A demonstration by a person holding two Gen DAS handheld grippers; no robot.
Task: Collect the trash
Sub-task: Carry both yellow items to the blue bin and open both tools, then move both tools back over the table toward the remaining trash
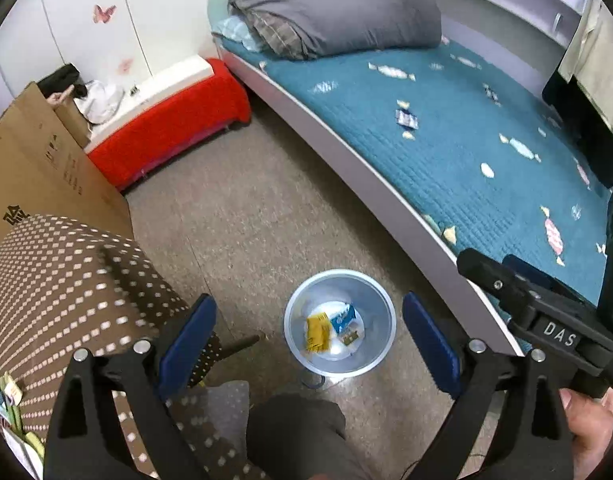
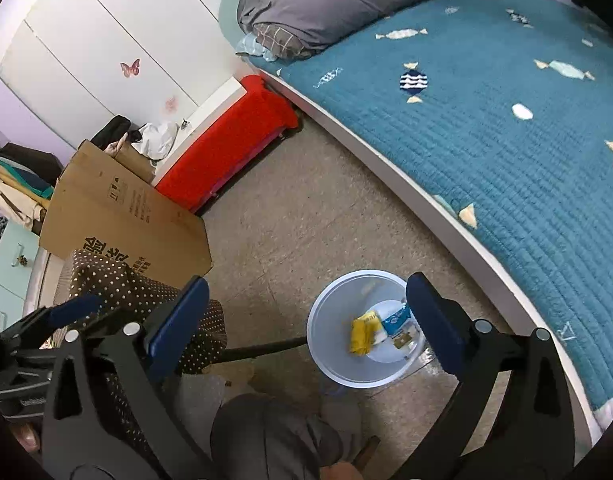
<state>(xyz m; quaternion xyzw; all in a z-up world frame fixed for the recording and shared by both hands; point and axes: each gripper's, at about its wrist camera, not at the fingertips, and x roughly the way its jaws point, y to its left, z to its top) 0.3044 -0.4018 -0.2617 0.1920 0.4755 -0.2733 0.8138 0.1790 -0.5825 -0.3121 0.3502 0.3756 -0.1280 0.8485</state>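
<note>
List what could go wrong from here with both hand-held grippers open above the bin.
1. The bin is small and light-looking and stands close to the bed frame; a low pass by the left hand-held gripper or the right hand-held gripper might tip it.
2. The yellow wrapper and blue packet lie loose inside, so a tipped bin would likely spill them.

In the right wrist view the right claw's (image 2: 306, 320) near finger covers the bin's (image 2: 334, 320) right rim and part of the blue packet (image 2: 396, 317); the yellow packet (image 2: 363, 335) is smeared by blur, its print unreadable. In the left wrist view a small scrap (image 1: 350, 337) beside the blue packet is too small to identify; the bed (image 1: 446, 152) runs off the right edge; the box's (image 1: 30, 160) lettering is cut by the dotted cloth (image 1: 66, 280).
</note>
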